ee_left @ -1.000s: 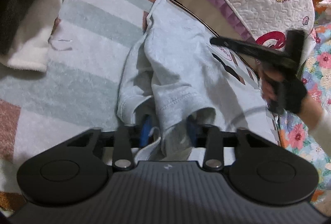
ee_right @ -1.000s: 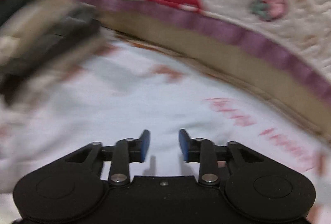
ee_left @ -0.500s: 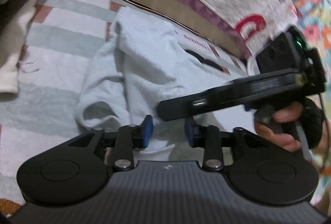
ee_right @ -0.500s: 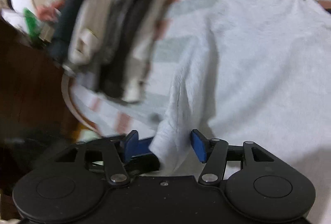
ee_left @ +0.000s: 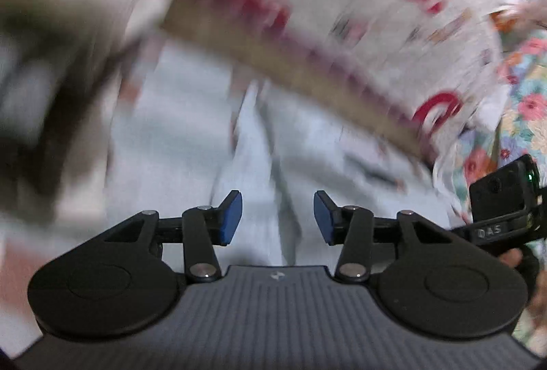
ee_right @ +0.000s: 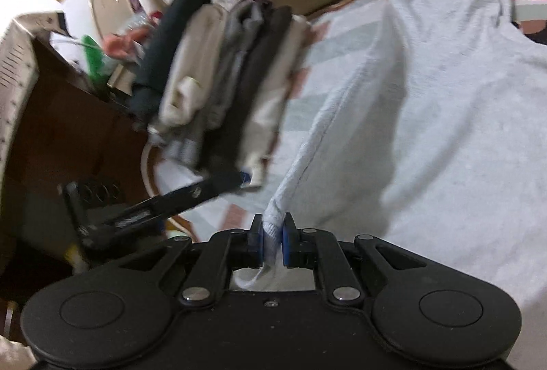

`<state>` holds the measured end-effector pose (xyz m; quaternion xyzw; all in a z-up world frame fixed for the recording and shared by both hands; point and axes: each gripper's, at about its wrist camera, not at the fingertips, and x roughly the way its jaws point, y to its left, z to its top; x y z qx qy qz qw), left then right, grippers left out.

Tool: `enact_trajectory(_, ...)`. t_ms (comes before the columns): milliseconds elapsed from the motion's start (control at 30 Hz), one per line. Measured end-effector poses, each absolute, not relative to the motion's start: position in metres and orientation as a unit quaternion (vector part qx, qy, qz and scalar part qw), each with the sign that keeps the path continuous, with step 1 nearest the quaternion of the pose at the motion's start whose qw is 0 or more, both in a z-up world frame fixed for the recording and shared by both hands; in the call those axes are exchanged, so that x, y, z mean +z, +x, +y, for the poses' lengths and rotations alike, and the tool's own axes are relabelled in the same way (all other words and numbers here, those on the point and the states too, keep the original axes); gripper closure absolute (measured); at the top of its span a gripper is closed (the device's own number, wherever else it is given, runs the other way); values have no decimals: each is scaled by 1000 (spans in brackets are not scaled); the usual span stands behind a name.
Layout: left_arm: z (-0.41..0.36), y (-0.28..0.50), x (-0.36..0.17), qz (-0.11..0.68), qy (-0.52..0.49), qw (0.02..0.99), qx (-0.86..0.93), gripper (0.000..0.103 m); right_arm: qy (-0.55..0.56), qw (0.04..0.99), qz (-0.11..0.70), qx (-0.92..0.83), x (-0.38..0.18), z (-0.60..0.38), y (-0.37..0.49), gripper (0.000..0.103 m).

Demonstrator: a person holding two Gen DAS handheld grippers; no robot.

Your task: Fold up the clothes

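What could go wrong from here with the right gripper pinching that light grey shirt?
1. The right gripper is shut on only a thin bunched edge of the light grey shirt; a pull could slip it free.
2. The left gripper is open and holds nothing, so the shirt may drag or bunch rather than fold flat.
3. The stack of folded clothes lies close beside the shirt; a sweep might topple it.

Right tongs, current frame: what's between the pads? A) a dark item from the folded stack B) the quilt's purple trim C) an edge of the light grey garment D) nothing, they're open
C: in the right wrist view the right tongs are closed on a bunched edge of the light grey garment, which rises taut from the blue pads; the folded stack sits apart, up and to the left.
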<state>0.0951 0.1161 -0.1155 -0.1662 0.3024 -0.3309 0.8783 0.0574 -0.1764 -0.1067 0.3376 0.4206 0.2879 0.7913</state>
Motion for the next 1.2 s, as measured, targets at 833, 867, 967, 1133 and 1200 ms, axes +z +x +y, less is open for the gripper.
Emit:
enact_trajectory(833, 76, 103, -139, 382, -66, 757, -526, 19, 316, 773, 453, 312, -68, -167, 107, 93)
enact_trajectory(867, 74, 105, -146, 408, -57, 761, -502, 22, 317, 773, 450, 314, -67, -166, 108, 93)
enact_trajectory(967, 81, 107, -160, 462, -71, 751, -467, 44, 327, 779, 438, 309, -72, -174, 106, 87)
enact_trajectory(1133, 101, 95, -141, 450, -97, 768, -446, 89, 320, 816, 430, 216, -91, -230, 75, 59)
enact_trajectory(1200, 113, 88, -135, 452, -116, 778, -421, 89, 304, 834, 434, 154, -101, -263, 55, 58)
